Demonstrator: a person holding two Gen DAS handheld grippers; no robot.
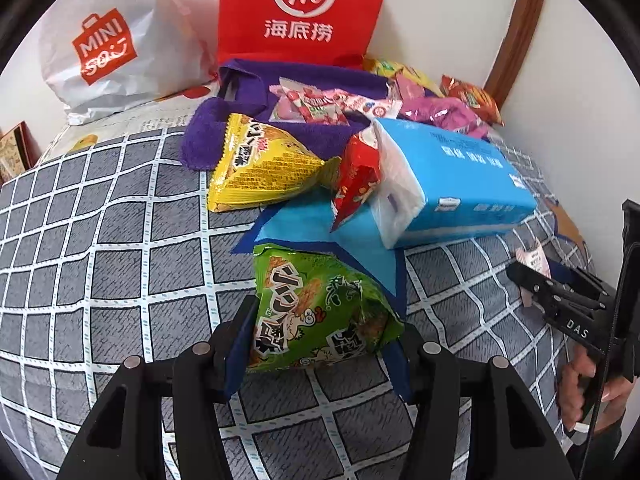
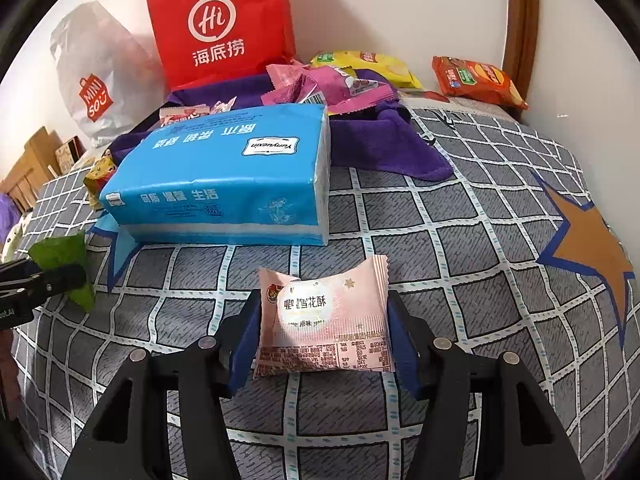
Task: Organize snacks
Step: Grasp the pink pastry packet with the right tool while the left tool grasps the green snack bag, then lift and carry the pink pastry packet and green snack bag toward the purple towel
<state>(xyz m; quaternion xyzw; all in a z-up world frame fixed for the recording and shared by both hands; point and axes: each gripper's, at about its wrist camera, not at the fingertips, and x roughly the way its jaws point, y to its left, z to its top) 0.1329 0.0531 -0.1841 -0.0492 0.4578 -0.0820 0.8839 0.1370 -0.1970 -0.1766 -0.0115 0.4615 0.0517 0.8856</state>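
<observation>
Now, handling: both packets are looking light, soft, crinkly; gripping them across the puffed middle seems safest.
Left tongs (image 1: 320, 340): closing on the green snack bag (image 1: 316, 312), pads touching its sides.
Right tongs (image 2: 320, 336): holding the pink pastry packet (image 2: 324, 320).
Place: both are lying on the checked bed cover (image 2: 440, 240), near the blue tissue pack (image 2: 224, 176).

Glossy plastic snack packets (image 1: 320, 308), matt cloth bedsheet (image 1: 120, 240), fuzzy towel (image 2: 380, 140)

A tissue pack (image 2: 224, 176) lies before a towel (image 2: 384, 144) heaped with snack packets (image 2: 320, 88), bags (image 2: 220, 24) standing behind.
</observation>
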